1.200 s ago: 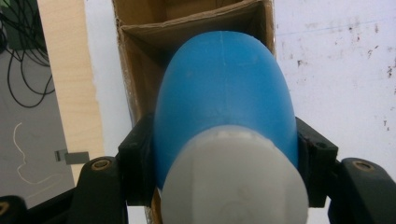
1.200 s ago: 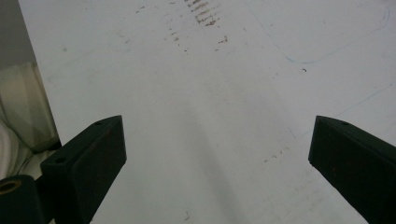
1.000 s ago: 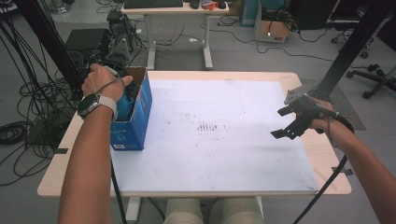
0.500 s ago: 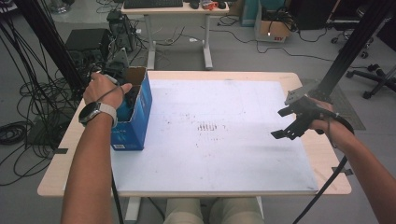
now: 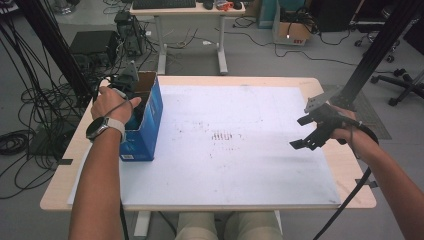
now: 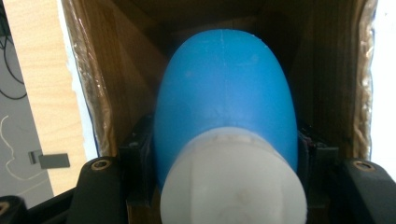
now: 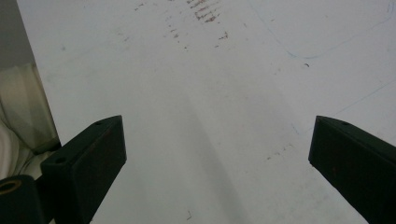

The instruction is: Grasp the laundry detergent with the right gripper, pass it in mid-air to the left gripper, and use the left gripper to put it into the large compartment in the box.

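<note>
My left gripper [image 5: 134, 96] reaches down into an open blue cardboard box [image 5: 147, 125] at the table's left side. In the left gripper view its jaws are shut on a smooth blue rounded object [image 6: 224, 93] with a white plastic end [image 6: 233, 186], inside the box's brown interior [image 6: 327, 70]. My left gripper [image 6: 224, 154] has most of its length hidden by the hand and the box wall in the high view. My right gripper [image 5: 311, 133] hovers open over the right part of the white sheet [image 5: 240, 165], and the right gripper [image 7: 217, 154] holds nothing.
The white sheet [image 7: 210, 70] covers most of the wooden table [image 5: 345, 165] and bears faint reddish marks [image 5: 222, 136] at its middle. Cables and dark equipment [image 5: 95, 45] crowd the floor to the left. A second desk [image 5: 190, 10] stands behind.
My left hand has shifted slightly toward the near side while staying in the box. The right gripper has not moved.
</note>
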{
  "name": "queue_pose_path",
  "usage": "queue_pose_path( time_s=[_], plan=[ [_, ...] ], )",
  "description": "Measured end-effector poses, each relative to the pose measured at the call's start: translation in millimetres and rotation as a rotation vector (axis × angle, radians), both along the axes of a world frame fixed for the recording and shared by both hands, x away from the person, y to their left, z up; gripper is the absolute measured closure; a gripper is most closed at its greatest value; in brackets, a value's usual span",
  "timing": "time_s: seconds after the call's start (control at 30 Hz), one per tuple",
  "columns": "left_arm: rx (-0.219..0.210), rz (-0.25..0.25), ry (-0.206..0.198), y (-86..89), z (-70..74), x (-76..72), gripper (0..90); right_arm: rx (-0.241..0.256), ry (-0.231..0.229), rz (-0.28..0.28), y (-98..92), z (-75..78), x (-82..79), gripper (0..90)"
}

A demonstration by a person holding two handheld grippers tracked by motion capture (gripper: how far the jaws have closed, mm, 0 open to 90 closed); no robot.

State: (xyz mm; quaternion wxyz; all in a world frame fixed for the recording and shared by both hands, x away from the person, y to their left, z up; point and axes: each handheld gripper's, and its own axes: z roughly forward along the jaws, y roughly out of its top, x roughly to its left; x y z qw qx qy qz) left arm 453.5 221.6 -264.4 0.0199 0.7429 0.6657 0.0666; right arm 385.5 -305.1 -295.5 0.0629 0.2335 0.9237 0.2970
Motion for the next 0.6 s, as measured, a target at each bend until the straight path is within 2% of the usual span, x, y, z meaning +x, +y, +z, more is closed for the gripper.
queue_pose_path(
  time_s=[0.13,0.17,0.23,0.33,0.47,0.5,0.6],
  plan=[
    [0.006,-0.004,-0.005,-0.7,-1.1,0.4,37.5,-0.001,0.003,0.000,1.4,-0.2,-0.5,4.2],
    [0.006,-0.004,-0.005,-0.7,-1.1,0.4,37.5,0.007,-0.016,0.022,0.9,-1.5,1.3,4.2],
    [0.002,-0.002,-0.002,-0.4,-0.9,0.7,37.5,0.000,0.004,-0.001,0.0,-0.9,-1.0,4.1],
    [0.001,-0.003,-0.002,-0.4,-1.2,0.8,37.4,0.011,-0.009,0.009,-1.1,-2.0,-0.2,4.2],
    [0.008,0.001,0.003,-1.3,-0.9,1.6,37.4,0.007,0.001,-0.003,-1.0,-1.2,-1.3,4.2],
    [0.007,-0.001,0.005,-1.7,-0.7,1.6,37.4,0.012,-0.022,0.029,-0.8,-2.0,1.3,4.2],
    [0.009,-0.005,-0.003,-1.0,-1.5,1.0,37.4,0.011,-0.022,0.026,-0.8,-1.6,1.1,4.1]
  ],
)
